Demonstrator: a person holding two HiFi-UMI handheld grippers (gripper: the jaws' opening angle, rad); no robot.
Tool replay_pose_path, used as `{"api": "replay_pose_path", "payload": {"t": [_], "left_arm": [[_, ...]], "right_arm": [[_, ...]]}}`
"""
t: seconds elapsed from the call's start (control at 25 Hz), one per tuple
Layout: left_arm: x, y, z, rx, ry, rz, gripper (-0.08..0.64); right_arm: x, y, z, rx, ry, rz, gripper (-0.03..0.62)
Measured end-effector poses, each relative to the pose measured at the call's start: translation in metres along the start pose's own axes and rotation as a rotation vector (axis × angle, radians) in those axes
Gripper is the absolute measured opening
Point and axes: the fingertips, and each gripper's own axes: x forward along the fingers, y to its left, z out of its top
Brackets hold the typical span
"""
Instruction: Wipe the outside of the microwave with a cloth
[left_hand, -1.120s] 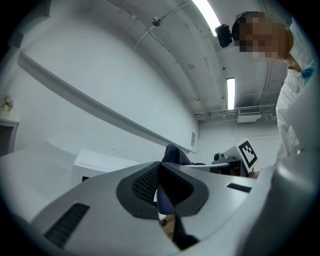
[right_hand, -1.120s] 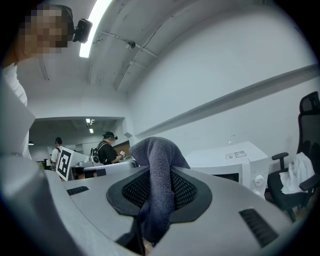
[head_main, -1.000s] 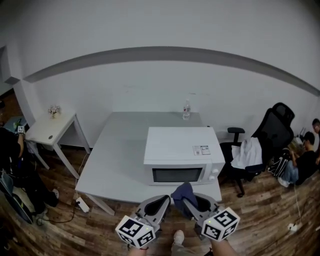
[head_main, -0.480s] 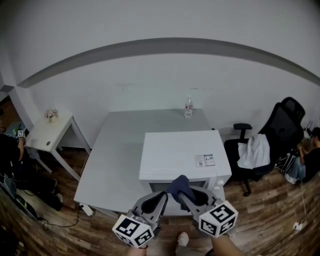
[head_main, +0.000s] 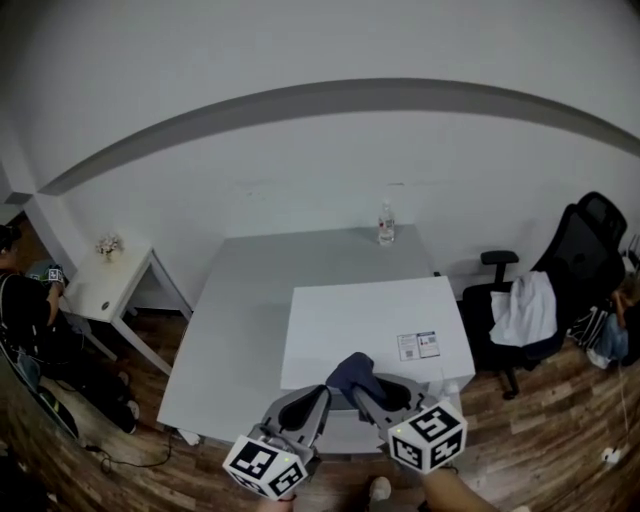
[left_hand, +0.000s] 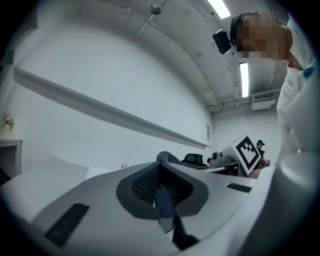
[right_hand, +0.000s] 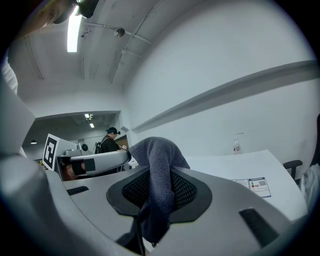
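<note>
Right claw (right_hand: 159, 192) is pinching a dark blue cloth (right_hand: 157, 150): the pads are pressing on its middle, so one bunch is standing up past the jaw tips and a tail is hanging down behind them. That grip is probably leaving a soft wad out front to meet a surface before the hard jaws do. Left claw (left_hand: 161, 192) is riding just beside the right one, on its left. Its jaws are pressed together with only a thin slit showing, and I am seeing nothing caught in it; it looks like a spare hand for now. The white microwave (head_main: 370, 325) is sitting just ahead of and below both claws, on the near right part of the grey bench (head_main: 245, 300). The cloth is hovering over its front top edge, and I cannot tell whether it is touching. Wiping looks about to begin rather than under way. A printed label (head_main: 419, 345) is lying on the microwave top, ahead of the right claw and to its right: two small panels, blue and white, with print too small to read. Far ahead, at the bench's back edge, a clear bottle (head_main: 386, 224) is standing upright, its label unreadable. The marker cube (head_main: 428, 437) behind the right claw is carrying black squares only, no letters.
</note>
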Motion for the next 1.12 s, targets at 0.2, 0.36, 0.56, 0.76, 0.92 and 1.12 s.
{"api": "replay_pose_path", "payload": {"t": [0.2, 0.36, 0.56, 0.76, 0.92, 1.12], "left_arm": [[-0.002, 0.028, 0.007, 0.014, -0.019, 0.032, 0.003], [-0.012, 0.055, 0.014, 0.024, -0.025, 0.040, 0.002], [-0.016, 0.090, 0.015, 0.004, -0.007, 0.033, 0.003], [-0.018, 0.121, 0.016, 0.001, 0.023, 0.036, 0.003], [-0.025, 0.140, 0.016, -0.020, 0.025, 0.044, 0.003], [-0.026, 0.149, 0.014, -0.035, 0.034, 0.039, 0.003]], "right_arm": [[0.033, -0.004, -0.002, -0.046, 0.070, -0.034, 0.104], [0.063, -0.001, -0.007, -0.069, 0.138, -0.078, 0.104], [0.107, 0.008, -0.021, -0.055, 0.226, -0.127, 0.104], [0.143, 0.024, -0.033, -0.116, 0.305, -0.155, 0.104], [0.158, 0.034, -0.040, -0.125, 0.346, -0.156, 0.104], [0.169, 0.035, -0.050, -0.193, 0.423, -0.179, 0.104]]}}
